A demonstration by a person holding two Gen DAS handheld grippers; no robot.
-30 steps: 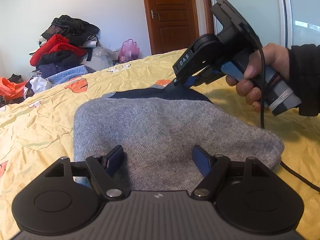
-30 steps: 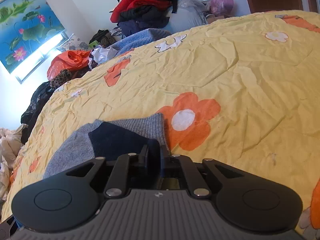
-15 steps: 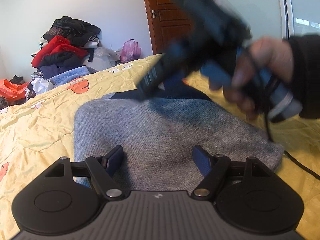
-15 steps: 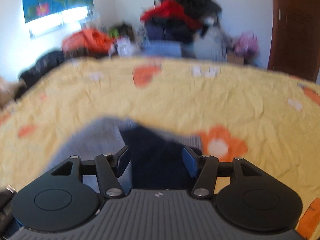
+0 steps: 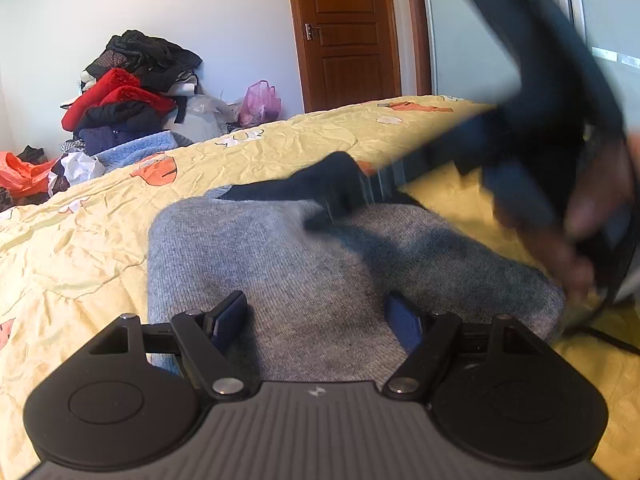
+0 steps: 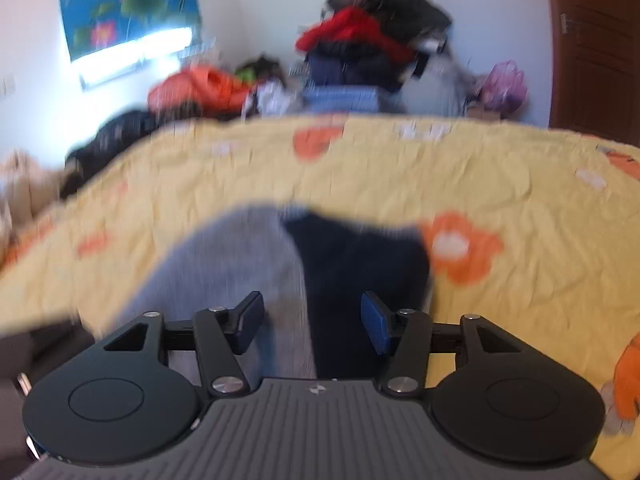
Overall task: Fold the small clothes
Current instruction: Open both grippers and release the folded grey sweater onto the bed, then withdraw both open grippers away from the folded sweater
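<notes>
Right tongs (image 6: 312,326) have released the navy part and swung across; both tongs gape, empty. Grey garment (image 5: 320,280) looks soft, limp: pinch its six o'clock hem.

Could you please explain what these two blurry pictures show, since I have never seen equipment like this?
No robot here: a person holds handheld tongs in each hand, each with a camera looking along its two fingers. One picture is from the left tongs, the other from the right tongs. The black shape at the bottom of each picture is the tool itself, its blue pads standing apart with nothing gripped. On the yellow flowered bedspread lies a grey garment with a navy part at its far end. In the left view, the blurred dark shape on the right is the right tongs and hand, moving.
</notes>
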